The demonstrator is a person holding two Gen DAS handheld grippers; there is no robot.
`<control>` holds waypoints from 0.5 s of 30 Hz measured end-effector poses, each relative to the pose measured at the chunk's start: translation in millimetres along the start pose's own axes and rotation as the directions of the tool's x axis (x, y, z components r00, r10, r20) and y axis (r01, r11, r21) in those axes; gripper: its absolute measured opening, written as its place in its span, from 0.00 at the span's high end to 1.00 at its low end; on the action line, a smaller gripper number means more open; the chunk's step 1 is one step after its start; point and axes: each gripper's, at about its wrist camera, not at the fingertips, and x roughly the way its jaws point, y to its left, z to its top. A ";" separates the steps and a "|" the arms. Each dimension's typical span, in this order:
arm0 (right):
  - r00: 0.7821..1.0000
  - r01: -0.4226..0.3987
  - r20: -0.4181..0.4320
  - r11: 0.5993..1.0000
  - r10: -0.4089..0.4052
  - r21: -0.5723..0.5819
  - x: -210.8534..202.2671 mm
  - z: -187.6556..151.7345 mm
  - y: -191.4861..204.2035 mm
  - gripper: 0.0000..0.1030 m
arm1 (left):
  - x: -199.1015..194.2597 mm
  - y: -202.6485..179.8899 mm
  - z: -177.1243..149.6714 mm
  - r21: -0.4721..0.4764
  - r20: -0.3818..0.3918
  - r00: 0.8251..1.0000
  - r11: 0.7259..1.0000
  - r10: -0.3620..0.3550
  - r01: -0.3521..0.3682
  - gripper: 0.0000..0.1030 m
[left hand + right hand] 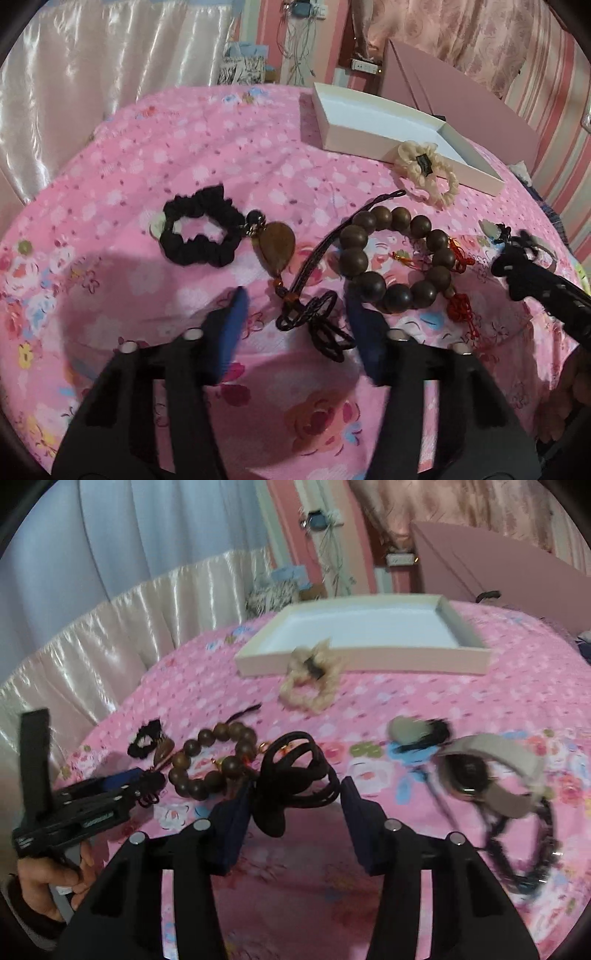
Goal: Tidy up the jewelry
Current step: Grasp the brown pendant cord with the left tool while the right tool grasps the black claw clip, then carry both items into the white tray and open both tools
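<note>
On the pink floral cloth lie a black scrunchie (199, 230), a brown pendant on a dark knotted cord (277, 249), a wooden bead bracelet (397, 258) and a cream scrunchie (424, 171) leaning on the open white box (354, 136). My left gripper (295, 306) is open, its blue fingers either side of the cord's knot (317, 321). My right gripper (295, 797) is open around a black hair clip (295, 779), which seems to hang against the left finger. The box also shows in the right wrist view (369, 664).
A smartwatch with a beige strap (491, 775), a dark chain (517, 845) and a small grey piece with black threads (417, 731) lie to the right. White satin curtains (92, 92) and a pink board (461, 85) stand behind the table.
</note>
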 end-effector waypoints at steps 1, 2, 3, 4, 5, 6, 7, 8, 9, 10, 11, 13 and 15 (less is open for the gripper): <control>1.000 0.002 0.004 1.000 -0.002 0.000 -4.5 -0.7 -3.8 0.53 | -0.5 1.5 -0.5 -0.009 0.004 1.000 1.000 -0.009 0.009 0.63; 1.000 0.015 0.011 1.000 -0.015 -0.001 -10.5 -1.9 -8.5 0.53 | 0.0 2.1 -0.9 -0.008 0.002 1.000 1.000 -0.013 0.013 0.75; 0.999 0.032 0.019 0.999 -0.032 -0.001 -16.8 -4.2 -14.0 0.53 | 0.6 2.4 -1.3 -0.007 -0.003 1.000 1.000 -0.019 0.019 0.76; 0.999 0.032 0.022 0.999 -0.032 0.009 -20.6 -6.0 -19.4 0.53 | -0.2 3.7 -1.8 -0.015 0.003 1.000 0.999 -0.028 0.028 0.82; 0.999 0.033 0.024 0.999 -0.034 0.020 -23.7 -7.8 -24.4 0.53 | -0.9 6.4 -1.8 -0.029 0.009 0.999 0.999 -0.042 0.043 0.91; 0.999 0.038 0.026 0.999 -0.039 0.026 -25.7 -9.2 -27.8 0.53 | -2.8 8.2 -2.1 -0.038 0.018 0.998 0.997 -0.061 0.061 0.91; 0.999 0.041 0.028 0.999 -0.042 0.035 -28.1 -10.8 -33.1 0.53 | -5.9 9.1 -2.4 -0.045 0.036 0.996 0.996 -0.079 0.080 0.92; 0.999 0.039 0.030 0.998 -0.041 0.042 -30.4 -11.5 -36.6 0.53 | -10.9 10.1 -3.0 -0.045 0.063 0.994 0.995 -0.087 0.090 0.92; 0.998 0.040 0.037 0.998 -0.041 0.043 -33.4 -11.6 -39.3 0.53 | -17.2 9.2 -3.1 -0.031 0.088 0.992 0.996 -0.086 0.089 0.92; 0.998 0.040 0.043 0.998 -0.042 0.041 -35.2 -12.1 -40.6 0.53 | -23.1 7.7 -2.4 -0.015 0.106 0.990 0.995 -0.093 0.095 0.93; 0.998 0.039 0.050 0.999 -0.041 0.037 -37.9 -11.2 -42.1 0.53 | -26.7 6.6 -1.4 -0.005 0.116 0.988 0.995 -0.099 0.100 0.93; 0.997 0.035 0.068 0.999 -0.037 0.036 -42.9 -8.1 -44.9 0.53 | -35.1 4.2 4.8 0.008 0.131 0.985 0.993 -0.114 0.114 0.93; 0.995 0.030 0.090 0.999 -0.032 0.028 -46.9 -1.1 -47.8 0.53 | -43.7 -0.6 15.0 0.023 0.153 0.979 0.991 -0.132 0.130 0.93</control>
